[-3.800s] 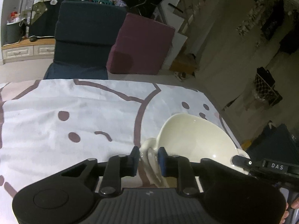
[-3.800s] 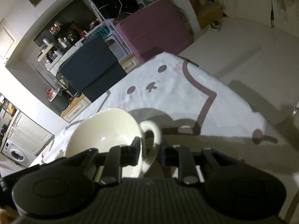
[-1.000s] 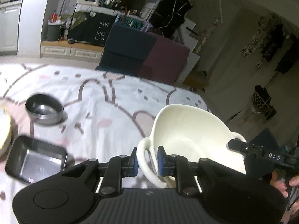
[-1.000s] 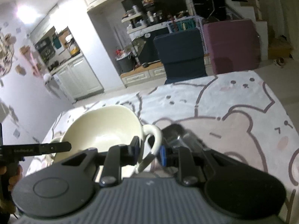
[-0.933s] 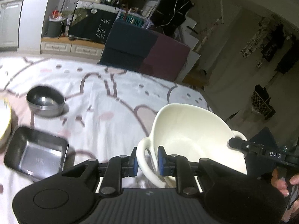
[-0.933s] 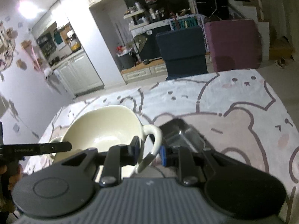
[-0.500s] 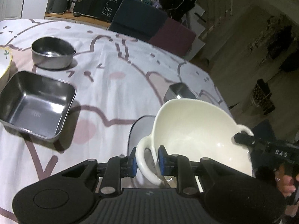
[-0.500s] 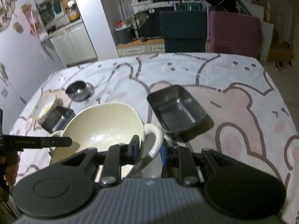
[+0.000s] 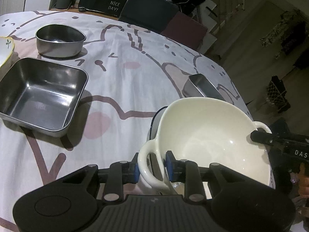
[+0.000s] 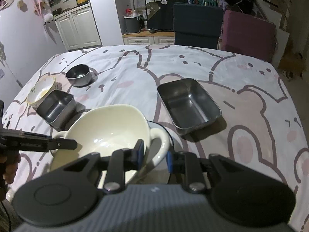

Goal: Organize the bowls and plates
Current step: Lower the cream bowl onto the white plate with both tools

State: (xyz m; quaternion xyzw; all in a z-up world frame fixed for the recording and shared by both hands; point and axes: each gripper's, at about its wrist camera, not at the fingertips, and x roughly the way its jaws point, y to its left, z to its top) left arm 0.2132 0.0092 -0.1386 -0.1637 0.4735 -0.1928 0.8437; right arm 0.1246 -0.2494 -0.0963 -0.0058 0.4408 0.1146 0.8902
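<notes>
A cream two-handled bowl (image 9: 208, 135) is held between both grippers, low over a white plate with a dark rim (image 10: 164, 130); I cannot tell whether they touch. My left gripper (image 9: 151, 167) is shut on one handle (image 9: 148, 162). My right gripper (image 10: 154, 154) straddles the other handle (image 10: 161, 145) with its jaws slightly apart around the loop. The bowl also shows in the right wrist view (image 10: 108, 127).
On the bear-print cloth (image 10: 251, 116) stand a square steel tray (image 9: 40, 92), a round steel bowl (image 9: 59, 39), a rectangular steel tray (image 10: 188, 105) and a yellow-rimmed bowl (image 10: 41, 89). Chairs (image 10: 197, 23) stand beyond the far edge.
Both grippers have lowered the cream bowl toward the table, over the dark-rimmed plate. The right jaws have widened slightly around their handle.
</notes>
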